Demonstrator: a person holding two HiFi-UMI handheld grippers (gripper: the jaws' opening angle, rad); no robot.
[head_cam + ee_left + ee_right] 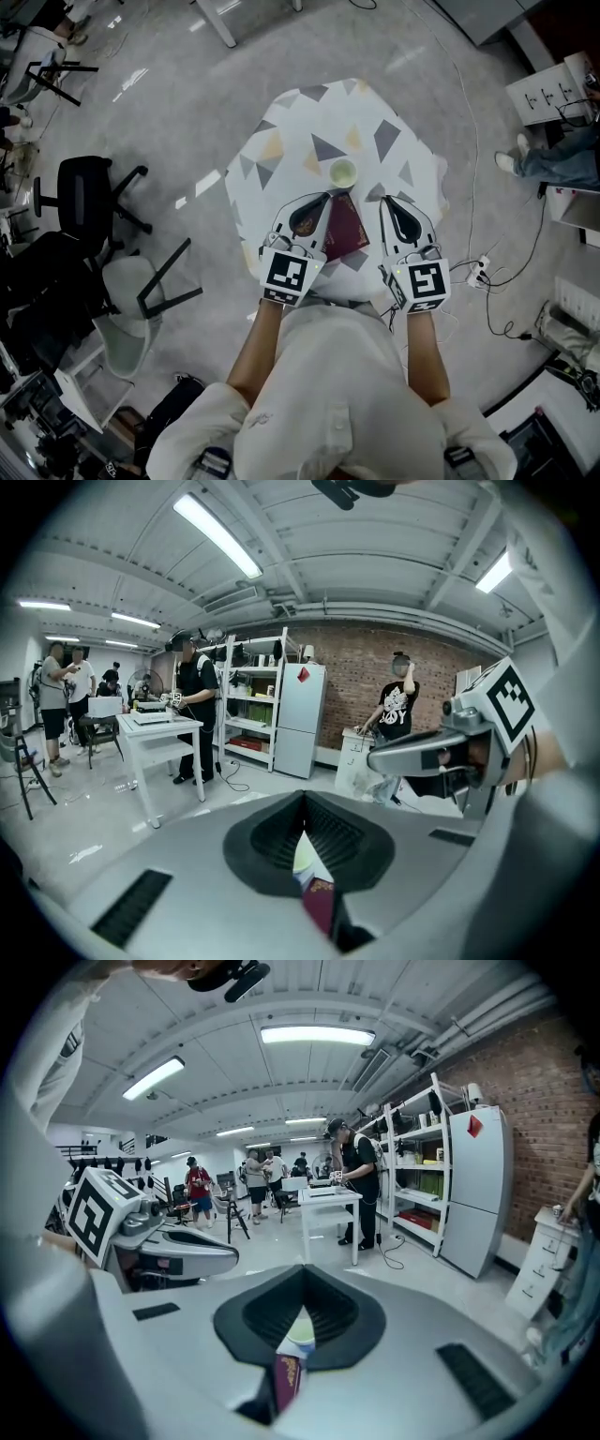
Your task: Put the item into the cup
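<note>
A pale cup (343, 172) stands upright near the middle of the small table (281, 141) with its triangle-patterned cloth. A dark red booklet (345, 228) lies flat just in front of the cup, between my two grippers. My left gripper (326, 197) hovers at the booklet's left edge and my right gripper (387, 201) at its right; both are shut with nothing held. In the left gripper view, the cup (306, 855) and booklet (319, 899) show through the gap below the closed tips (304, 797). The right gripper view shows the same cup (300, 1333) and booklet (287, 1379).
A black office chair (84, 192) and a white chair (131, 314) stand left of the table. A power strip and cables (478, 269) lie on the floor to the right. Ahead in the room are several people, a white table (159, 728), shelves and a fridge (302, 719).
</note>
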